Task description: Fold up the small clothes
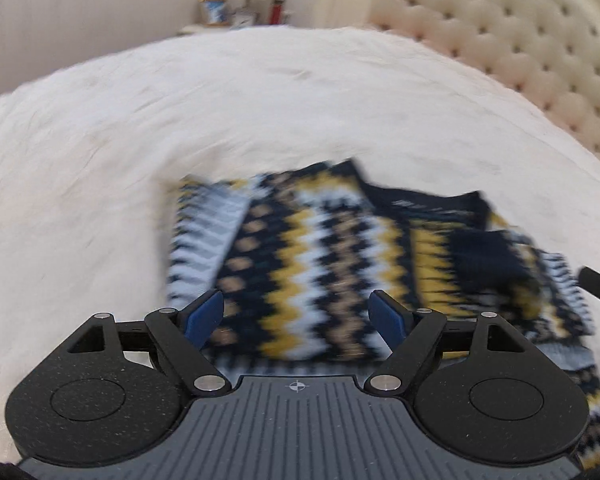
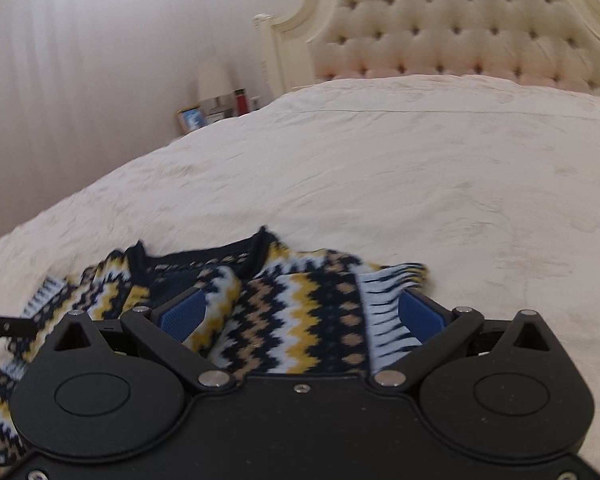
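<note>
The sweater (image 1: pixel 320 264), zigzag-knitted in navy, yellow and white, is laid partly folded on the white bed (image 1: pixel 140 120). The left hand-held gripper (image 1: pixel 298 316) is held above it, jaws wide, gripping nothing. The right hand-held gripper (image 2: pixel 300 314) is spread wide, with knit bunched between its pads.

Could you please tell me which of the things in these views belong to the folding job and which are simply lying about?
Part of the job:
- patterned knit sweater, partly folded
- white bedspread it lies on
- left gripper, jaws open
- right gripper, jaws open

Just lying about:
- tufted headboard
- lamp
- framed picture
- red container
</note>
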{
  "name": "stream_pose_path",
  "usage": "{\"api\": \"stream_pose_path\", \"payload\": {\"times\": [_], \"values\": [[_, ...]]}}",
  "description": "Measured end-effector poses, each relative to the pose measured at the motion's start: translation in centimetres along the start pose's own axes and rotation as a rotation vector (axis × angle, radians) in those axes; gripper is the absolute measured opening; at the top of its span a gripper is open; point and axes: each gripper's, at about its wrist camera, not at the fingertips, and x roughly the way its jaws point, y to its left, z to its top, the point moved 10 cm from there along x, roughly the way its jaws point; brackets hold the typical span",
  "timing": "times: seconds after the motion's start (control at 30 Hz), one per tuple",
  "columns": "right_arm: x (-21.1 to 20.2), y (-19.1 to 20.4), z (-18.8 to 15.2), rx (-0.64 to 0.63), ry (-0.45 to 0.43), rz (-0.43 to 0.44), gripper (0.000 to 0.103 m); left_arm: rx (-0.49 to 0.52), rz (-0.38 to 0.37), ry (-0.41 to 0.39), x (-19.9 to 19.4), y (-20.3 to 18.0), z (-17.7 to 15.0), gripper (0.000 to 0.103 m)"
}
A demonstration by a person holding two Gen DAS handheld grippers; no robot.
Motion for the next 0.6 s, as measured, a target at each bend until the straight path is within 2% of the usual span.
{"api": "stream_pose_path", "payload": {"times": [0.13,0.3,0.33,0.43,0.53,0.6], "values": [[0.4,2.1,-0.5,-0.046,-0.002,0.059,0.102,0.007,0.031,0.042,2.2,1.5,-0.7,0.079],[0.2,5.4,-1.3,-0.171,-0.021,0.111,0.102,0.038,0.049,0.035,3.3,0.5,-0.7,0.093],[0.2,5.9,-1.4,-0.206,-0.025,0.108,0.102,0.047,0.055,0.034,3.4,0.3,-0.7,0.093],[0.8,6.9,-2.1,-0.308,-0.03,0.06,0.102,0.038,0.054,0.034,3.6,0.2,-0.7,0.094],[1.7,6.3,-2.7,-0.349,-0.014,-0.003,0.102,0.023,0.047,0.037,3.5,0.8,-1.0,0.095],[2.1,5.2,-2.9,-0.36,0.006,-0.076,0.102,0.025,0.046,0.038,3.5,0.8,-1.1,0.095]]}}
